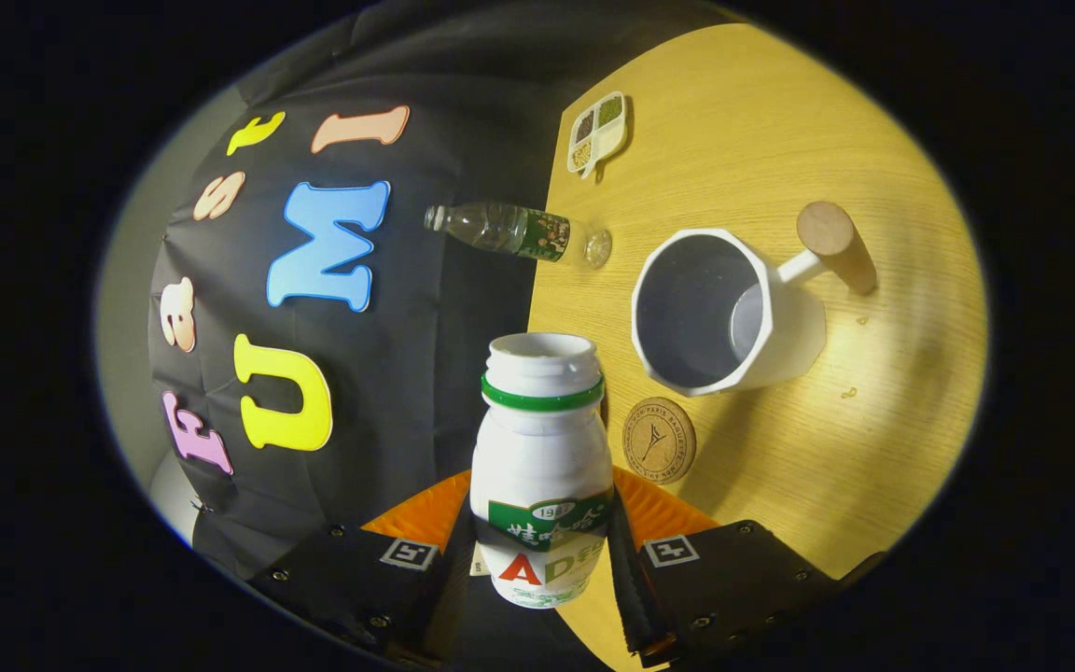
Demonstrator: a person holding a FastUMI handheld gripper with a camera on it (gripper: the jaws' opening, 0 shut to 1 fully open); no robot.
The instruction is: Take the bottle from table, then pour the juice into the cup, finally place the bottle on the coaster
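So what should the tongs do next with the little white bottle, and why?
Probably carry the white plastic bottle with the green ring sideways until its open mouth is over the white angular cup. The tongs clamp it from both sides, tilted, but its mouth sits short of the cup, near the round brown coaster.

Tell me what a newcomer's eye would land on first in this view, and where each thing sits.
First comes the white drink bottle with its green neck ring and open mouth, clamped between the tongs and tipped sideways. Beyond it on the wooden table stands a white faceted cup with a wooden handle, apparently empty, and a round cork coaster lies between bottle and cup.
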